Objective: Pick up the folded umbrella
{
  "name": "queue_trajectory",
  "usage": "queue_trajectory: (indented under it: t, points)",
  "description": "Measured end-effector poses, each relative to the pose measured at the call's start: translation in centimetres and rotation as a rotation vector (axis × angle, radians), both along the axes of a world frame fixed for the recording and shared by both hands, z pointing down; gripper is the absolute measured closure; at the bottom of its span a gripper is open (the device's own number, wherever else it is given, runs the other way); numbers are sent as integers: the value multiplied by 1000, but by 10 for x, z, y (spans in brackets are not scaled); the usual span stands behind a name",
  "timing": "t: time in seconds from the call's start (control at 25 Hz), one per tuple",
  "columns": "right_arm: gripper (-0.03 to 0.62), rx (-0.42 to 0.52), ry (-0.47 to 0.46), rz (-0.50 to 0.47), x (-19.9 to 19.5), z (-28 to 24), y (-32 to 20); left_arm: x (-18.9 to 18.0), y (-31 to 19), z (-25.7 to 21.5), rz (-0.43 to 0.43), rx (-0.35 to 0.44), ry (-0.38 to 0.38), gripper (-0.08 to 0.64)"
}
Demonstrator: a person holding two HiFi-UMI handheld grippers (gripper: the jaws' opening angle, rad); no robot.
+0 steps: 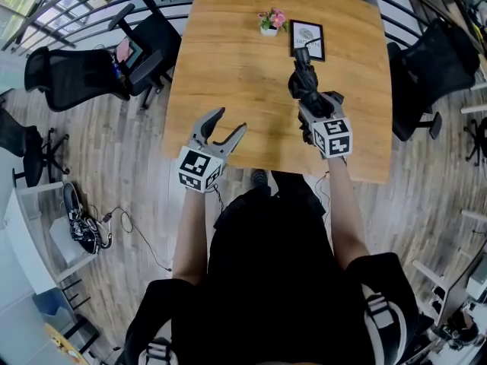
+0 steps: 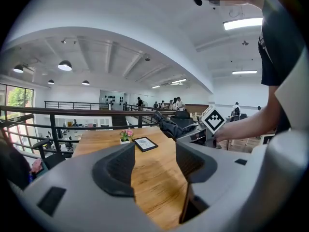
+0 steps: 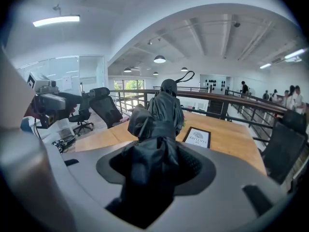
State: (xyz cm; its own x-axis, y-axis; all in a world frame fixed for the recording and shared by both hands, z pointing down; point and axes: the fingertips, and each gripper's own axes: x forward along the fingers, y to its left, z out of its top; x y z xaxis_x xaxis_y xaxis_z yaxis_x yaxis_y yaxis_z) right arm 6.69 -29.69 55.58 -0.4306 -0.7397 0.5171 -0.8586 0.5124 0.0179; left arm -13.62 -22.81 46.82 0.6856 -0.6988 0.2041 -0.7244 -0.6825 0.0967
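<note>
The right gripper [image 1: 310,103] is clamped on the folded umbrella [image 1: 303,76] and holds it clear of the table [image 1: 228,59], above its right half, near the framed card [image 1: 307,39] at the far edge. The left gripper [image 1: 231,123] is released, with its jaws apart and empty, over the near edge.

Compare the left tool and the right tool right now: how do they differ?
The left tool has its jaws apart with only bare table showing between them; the right tool is shut on the folded umbrella. The left tool sits by the table's near edge; the right tool reaches farther in, toward the framed card. Both are grey and point across the same table.
</note>
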Motion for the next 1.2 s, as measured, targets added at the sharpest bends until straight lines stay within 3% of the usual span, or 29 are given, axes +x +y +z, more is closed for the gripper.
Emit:
queue_trajectory:
  t: [0.52, 1.2]
  points:
    - [351, 78, 35, 19, 3, -17, 2, -7, 2, -6, -8, 14, 20, 282]
    - [351, 79, 46, 11, 1, -16, 5, -14, 5, -6, -17, 15, 21, 282]
